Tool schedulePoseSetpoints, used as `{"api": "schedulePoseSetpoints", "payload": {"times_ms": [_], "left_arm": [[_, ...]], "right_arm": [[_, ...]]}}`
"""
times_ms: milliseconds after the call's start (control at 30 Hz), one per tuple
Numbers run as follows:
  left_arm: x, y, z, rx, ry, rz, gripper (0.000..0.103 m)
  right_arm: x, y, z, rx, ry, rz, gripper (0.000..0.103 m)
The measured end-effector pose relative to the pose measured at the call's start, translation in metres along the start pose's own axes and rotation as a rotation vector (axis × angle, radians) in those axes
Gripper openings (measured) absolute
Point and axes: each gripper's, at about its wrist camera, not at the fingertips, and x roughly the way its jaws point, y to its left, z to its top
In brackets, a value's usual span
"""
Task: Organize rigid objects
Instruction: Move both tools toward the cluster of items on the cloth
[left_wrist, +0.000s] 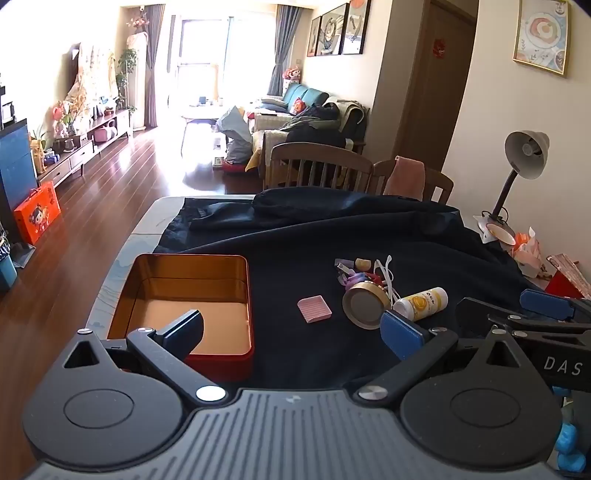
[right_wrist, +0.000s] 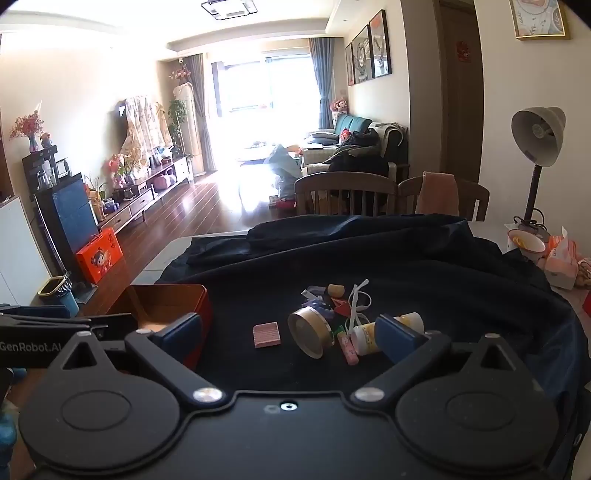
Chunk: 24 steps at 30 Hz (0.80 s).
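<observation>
On dark cloth (left_wrist: 295, 236): one tin box (left_wrist: 184, 295), one pink block (left_wrist: 314, 309), one bottle (left_wrist: 421, 303).

We take the desk lamp (right_wrist: 537, 147) as our landmark, standing at the table's far right corner. At its base we see a white bowl (right_wrist: 526, 240), with a pink tissue pack (right_wrist: 561, 262) just right of that. Left of the lamp stand two wooden chairs (right_wrist: 343, 195), the nearer one draped with a pink towel (right_wrist: 439, 192). Far to the lamp's left, an orange gift box (right_wrist: 99, 254) leans on the floor beside the TV cabinet (right_wrist: 147, 199). Behind the chairs we see a teal sofa (right_wrist: 351, 123).
</observation>
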Motion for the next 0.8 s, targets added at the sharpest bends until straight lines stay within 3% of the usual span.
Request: {"api": "schedulePoseSetpoints", "payload": {"times_ms": [533, 600, 800], "left_arm": [[-0.013, 0.014, 0.0, 0.0, -0.005, -0.03, 0.103], [-0.005, -0.005, -0.001, 0.01, 0.002, -0.022, 0.103], [0.008, -0.015, 0.002, -0.002, 0.018, -0.017, 0.103]], "right_arm": [[-0.012, -0.003, -0.001, 0.033, -0.037, 0.006, 0.1], [-0.012, -0.005, -0.001, 0.031, -0.04, 0.006, 0.1], [-0.009, -0.014, 0.001, 0.017, -0.042, 0.023, 0.099]]}}
